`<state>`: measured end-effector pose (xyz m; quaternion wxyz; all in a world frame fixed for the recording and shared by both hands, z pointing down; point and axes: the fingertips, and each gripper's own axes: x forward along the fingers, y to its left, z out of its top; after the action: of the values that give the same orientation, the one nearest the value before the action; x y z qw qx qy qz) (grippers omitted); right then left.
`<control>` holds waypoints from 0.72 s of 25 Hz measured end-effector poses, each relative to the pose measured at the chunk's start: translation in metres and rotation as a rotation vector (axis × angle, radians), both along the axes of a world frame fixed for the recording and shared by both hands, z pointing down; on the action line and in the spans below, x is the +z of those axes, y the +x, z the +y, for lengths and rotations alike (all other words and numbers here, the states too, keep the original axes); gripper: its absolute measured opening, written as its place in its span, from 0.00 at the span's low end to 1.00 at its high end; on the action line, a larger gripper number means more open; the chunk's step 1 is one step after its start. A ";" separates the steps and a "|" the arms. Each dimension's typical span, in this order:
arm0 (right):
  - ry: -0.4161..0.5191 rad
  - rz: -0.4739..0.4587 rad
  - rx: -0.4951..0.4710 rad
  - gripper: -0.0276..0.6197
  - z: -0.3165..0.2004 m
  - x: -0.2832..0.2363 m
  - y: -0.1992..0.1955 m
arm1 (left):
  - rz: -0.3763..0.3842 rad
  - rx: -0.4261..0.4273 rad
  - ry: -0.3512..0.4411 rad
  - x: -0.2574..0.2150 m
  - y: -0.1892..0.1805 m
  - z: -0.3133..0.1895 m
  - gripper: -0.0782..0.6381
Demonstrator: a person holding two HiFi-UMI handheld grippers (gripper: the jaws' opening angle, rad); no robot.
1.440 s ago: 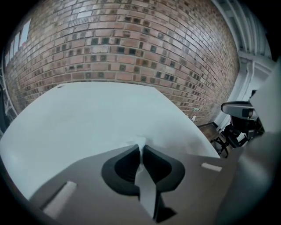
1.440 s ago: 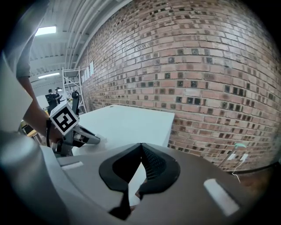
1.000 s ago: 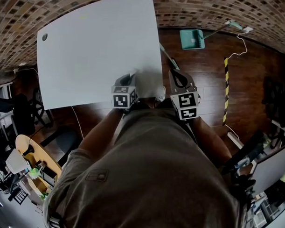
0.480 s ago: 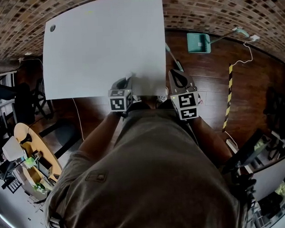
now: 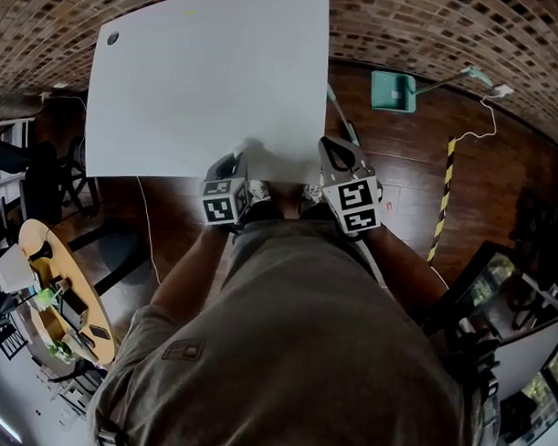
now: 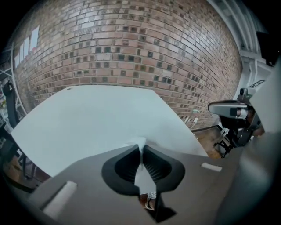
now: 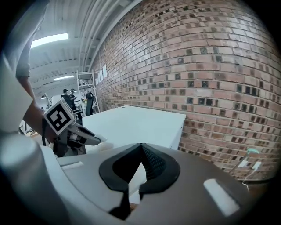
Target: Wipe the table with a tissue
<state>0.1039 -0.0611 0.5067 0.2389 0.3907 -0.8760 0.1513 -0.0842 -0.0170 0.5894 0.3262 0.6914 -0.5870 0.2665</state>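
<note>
The white table fills the upper part of the head view. My left gripper hangs at the table's near edge, shut on a white tissue. In the left gripper view a thin fold of the tissue is pinched between the jaws, over the table top. My right gripper sits just off the table's near right corner, jaws shut with nothing between them. The right gripper view shows the left gripper with the tissue at its tip, and the table beyond my right gripper.
A small dark hole marks the table's far left corner. A teal dustpan and yellow-black floor tape lie on the wooden floor to the right. A round wooden table with clutter stands at the left. A brick wall runs behind.
The left gripper has drawn the tissue back and leftward along the table's near edge. The right gripper has stayed beside the near right corner. The head view has shifted.
</note>
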 end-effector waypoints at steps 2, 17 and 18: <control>0.001 0.001 -0.011 0.06 0.001 0.001 -0.004 | -0.003 -0.014 0.025 -0.009 -0.004 0.000 0.14; 0.084 0.005 0.024 0.06 0.073 -0.030 -0.056 | 0.058 0.001 0.297 -0.085 -0.035 0.049 0.14; 0.091 0.006 0.027 0.06 0.082 -0.032 -0.061 | 0.064 0.001 0.307 -0.088 -0.039 0.057 0.14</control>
<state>0.0426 0.0209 0.4744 0.2217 0.4134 -0.8758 0.1133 -0.1231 0.0402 0.5017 0.2351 0.7416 -0.6098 0.1515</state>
